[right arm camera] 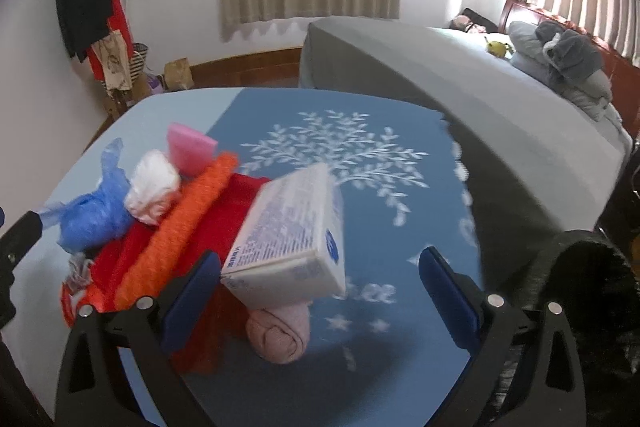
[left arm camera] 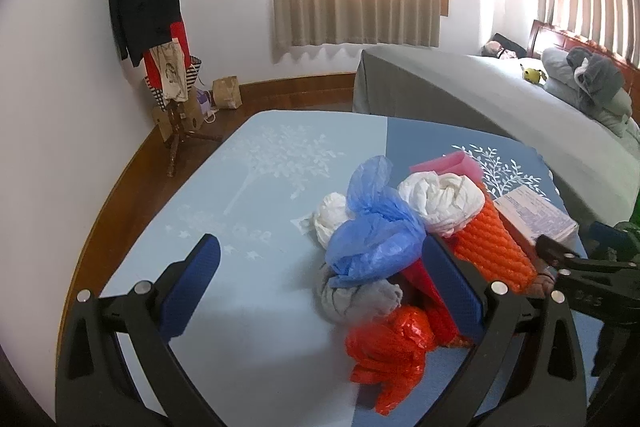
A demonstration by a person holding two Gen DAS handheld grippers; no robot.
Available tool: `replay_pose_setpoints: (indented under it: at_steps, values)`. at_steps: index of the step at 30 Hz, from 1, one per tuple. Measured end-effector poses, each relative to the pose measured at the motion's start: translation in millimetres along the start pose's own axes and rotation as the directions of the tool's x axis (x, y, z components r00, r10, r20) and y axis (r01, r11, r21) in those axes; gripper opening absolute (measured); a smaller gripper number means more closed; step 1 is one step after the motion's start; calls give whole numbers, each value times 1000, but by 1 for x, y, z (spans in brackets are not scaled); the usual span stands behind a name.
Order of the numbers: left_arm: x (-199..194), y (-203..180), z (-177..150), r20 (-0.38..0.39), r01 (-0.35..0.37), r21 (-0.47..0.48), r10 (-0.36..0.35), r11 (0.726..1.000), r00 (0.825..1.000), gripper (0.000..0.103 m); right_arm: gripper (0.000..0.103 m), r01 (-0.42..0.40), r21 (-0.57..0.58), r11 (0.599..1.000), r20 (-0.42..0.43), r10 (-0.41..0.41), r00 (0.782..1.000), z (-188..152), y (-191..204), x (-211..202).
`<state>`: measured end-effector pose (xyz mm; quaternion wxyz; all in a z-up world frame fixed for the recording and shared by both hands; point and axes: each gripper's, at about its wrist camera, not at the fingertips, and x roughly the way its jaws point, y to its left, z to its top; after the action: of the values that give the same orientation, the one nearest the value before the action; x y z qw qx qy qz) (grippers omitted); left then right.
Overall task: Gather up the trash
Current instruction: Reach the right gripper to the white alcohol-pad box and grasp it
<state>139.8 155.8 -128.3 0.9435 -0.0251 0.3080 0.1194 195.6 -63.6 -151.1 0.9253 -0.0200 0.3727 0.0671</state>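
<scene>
The trash lies in one loose heap on the blue tablecloth (right arm camera: 400,235), and both the left gripper (left arm camera: 320,279) and the right gripper (right arm camera: 320,291) are spread wide and grasp nothing. The white carton (right arm camera: 288,235) rests tilted on the red mesh (right arm camera: 236,211) and a pink roll (right arm camera: 280,335), so a push from the right fingers may tip it off. The blue plastic bag (left arm camera: 376,227) and red plastic bag (left arm camera: 388,351) are light, so I think they can slip out of a shallow pinch.
</scene>
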Motion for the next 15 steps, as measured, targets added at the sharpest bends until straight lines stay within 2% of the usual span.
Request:
replay_pose_setpoints:
  at_steps: [7,15]
  values:
    - [3,-8,-2,1,14,5,-14,1000,1000,98,97,-70,44,997,0,70,998,4,-8,0]
    - [6,-16,0,8,16,26,-16,1000,1000,98,97,-33,89,995,-8,34,999,2,-26,8]
